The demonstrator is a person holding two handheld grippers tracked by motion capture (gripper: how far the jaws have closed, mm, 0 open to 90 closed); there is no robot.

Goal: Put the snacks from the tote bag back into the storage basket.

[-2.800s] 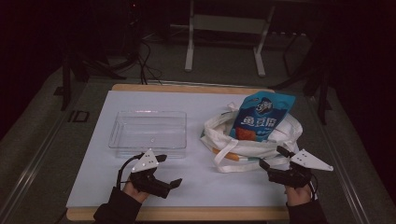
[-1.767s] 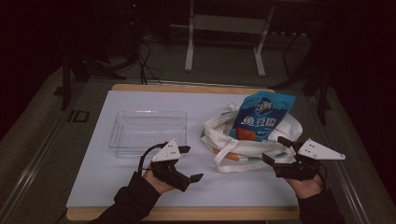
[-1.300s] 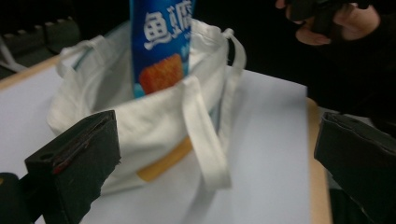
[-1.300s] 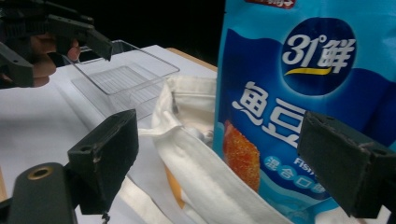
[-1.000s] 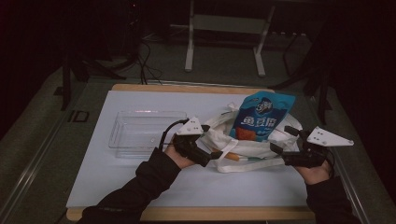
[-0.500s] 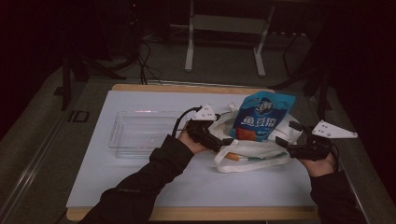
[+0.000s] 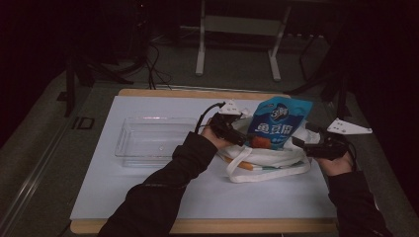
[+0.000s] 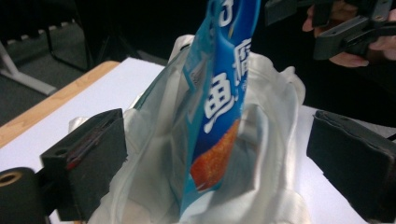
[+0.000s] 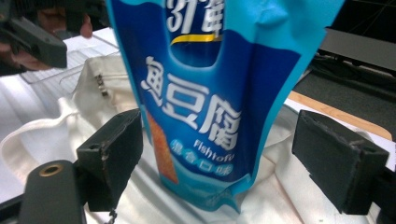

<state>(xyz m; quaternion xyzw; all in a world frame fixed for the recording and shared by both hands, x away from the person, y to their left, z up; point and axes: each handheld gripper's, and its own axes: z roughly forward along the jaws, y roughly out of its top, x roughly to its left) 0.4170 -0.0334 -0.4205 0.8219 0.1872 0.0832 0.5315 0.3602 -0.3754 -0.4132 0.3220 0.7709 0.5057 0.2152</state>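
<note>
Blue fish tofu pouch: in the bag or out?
In, upright. The blue pouch stands with its lower end inside the white cloth bag, top sticking out.

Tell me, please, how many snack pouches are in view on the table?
1: a blue snack pouch stands upright in the white cloth bag, right of the clear tray. More may lie hidden inside the bag.

Free: bare white tabletop (image 7: 148, 192) near edge + left. Obstacles: clear plastic tray (image 7: 148, 143) centre-left; white cloth bag (image 7: 269, 160) centre-right w/ blue fish-tofu pouch (image 7: 277, 123) upright inside, blocking straight path betw. left gripper (image 7: 242, 139) and right gripper (image 7: 298, 143).
</note>
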